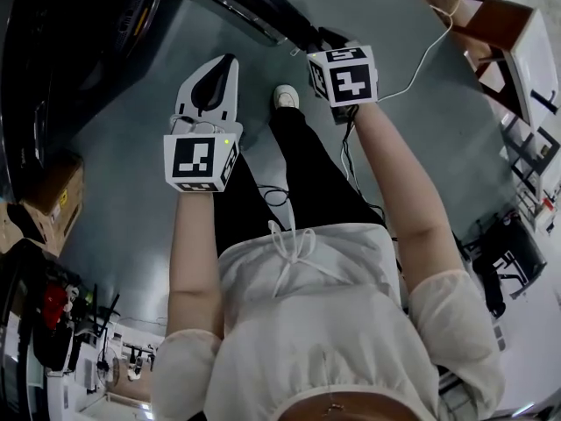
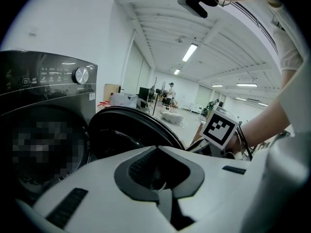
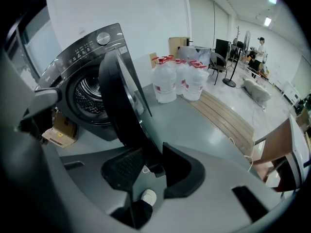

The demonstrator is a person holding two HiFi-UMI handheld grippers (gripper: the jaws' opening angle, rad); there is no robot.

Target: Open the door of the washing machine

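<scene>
Dark washing machine (image 3: 73,57) at 10 o'clock in the right gripper view, drum (image 3: 90,97) exposed. Its door (image 3: 119,96) is swung open, edge running toward centre. Right hand-held gripper (image 3: 151,152) pinches that edge. Left hand-held gripper (image 2: 156,148) at its 9 o'clock, jaws pressed together, empty.
</scene>
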